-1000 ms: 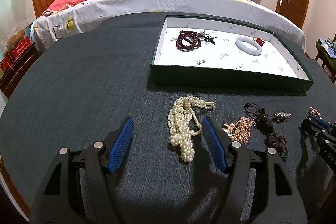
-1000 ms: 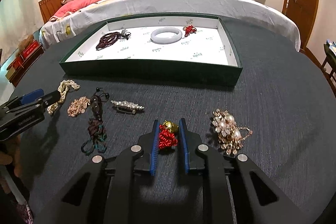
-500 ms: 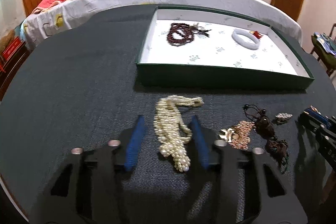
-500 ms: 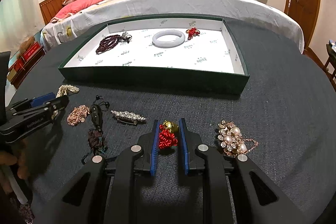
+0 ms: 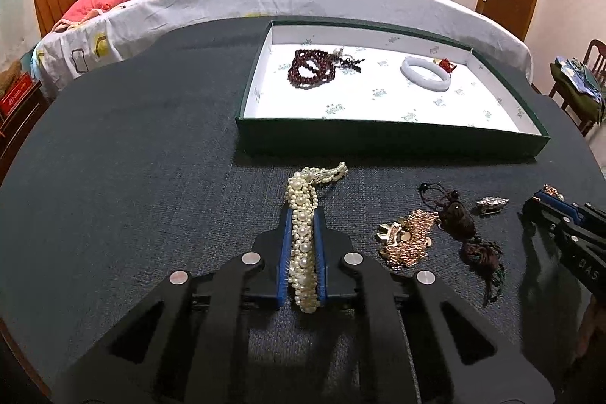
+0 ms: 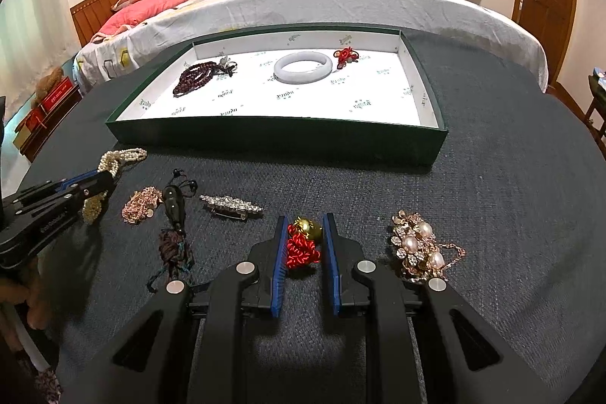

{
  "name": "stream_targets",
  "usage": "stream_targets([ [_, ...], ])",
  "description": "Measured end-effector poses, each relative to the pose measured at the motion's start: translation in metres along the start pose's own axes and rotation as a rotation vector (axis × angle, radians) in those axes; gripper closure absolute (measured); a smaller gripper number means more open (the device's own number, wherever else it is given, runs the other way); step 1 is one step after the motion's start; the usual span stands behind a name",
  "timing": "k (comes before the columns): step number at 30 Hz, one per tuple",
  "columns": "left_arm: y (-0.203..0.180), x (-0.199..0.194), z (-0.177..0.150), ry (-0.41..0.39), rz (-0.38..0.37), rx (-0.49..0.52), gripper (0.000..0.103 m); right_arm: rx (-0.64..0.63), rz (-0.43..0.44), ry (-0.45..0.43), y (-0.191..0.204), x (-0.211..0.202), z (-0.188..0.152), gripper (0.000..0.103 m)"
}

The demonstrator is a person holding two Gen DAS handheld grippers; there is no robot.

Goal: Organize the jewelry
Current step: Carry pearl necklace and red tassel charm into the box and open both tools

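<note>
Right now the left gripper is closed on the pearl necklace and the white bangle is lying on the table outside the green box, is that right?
Not quite. The left gripper is closed on the pearl necklace, but the white bangle lies inside the green box, near its far wall, as the right wrist view shows.

Bunched pearl necklace point(image 5: 303, 233) lying lengthwise on the dark bench. Red knotted charm with gold bead point(image 6: 303, 241) resting nearby. Maroon bead bracelet point(image 5: 312, 67) and pale jade bangle point(image 5: 426, 74) inside the green tray point(image 5: 390, 135).
</note>
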State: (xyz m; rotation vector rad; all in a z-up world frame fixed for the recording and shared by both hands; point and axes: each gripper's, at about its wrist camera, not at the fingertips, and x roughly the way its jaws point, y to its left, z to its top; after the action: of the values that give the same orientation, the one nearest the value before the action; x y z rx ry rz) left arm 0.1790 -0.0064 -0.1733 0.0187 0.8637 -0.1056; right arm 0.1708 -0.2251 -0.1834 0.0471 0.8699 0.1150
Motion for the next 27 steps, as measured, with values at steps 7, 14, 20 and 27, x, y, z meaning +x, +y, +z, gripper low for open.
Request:
stream_targets([
  [7,-0.003,-0.019,0.005,-0.044,-0.009,0.004,0.092,0.002,-0.005,-0.03,0.001,-0.014,0.002,0.084],
  [14,-0.008,-0.039,0.018,-0.098,-0.026,0.005,0.092,0.008,-0.002,-0.066,0.001,-0.028,0.012,0.084],
  [20,-0.012,-0.048,0.037,-0.139,-0.048,0.002,0.092,0.002,-0.002,-0.106,0.002,-0.037,0.028,0.084],
  [27,-0.013,-0.05,0.062,-0.188,-0.048,0.008,0.092,-0.008,-0.02,-0.162,-0.004,-0.044,0.056,0.084],
])
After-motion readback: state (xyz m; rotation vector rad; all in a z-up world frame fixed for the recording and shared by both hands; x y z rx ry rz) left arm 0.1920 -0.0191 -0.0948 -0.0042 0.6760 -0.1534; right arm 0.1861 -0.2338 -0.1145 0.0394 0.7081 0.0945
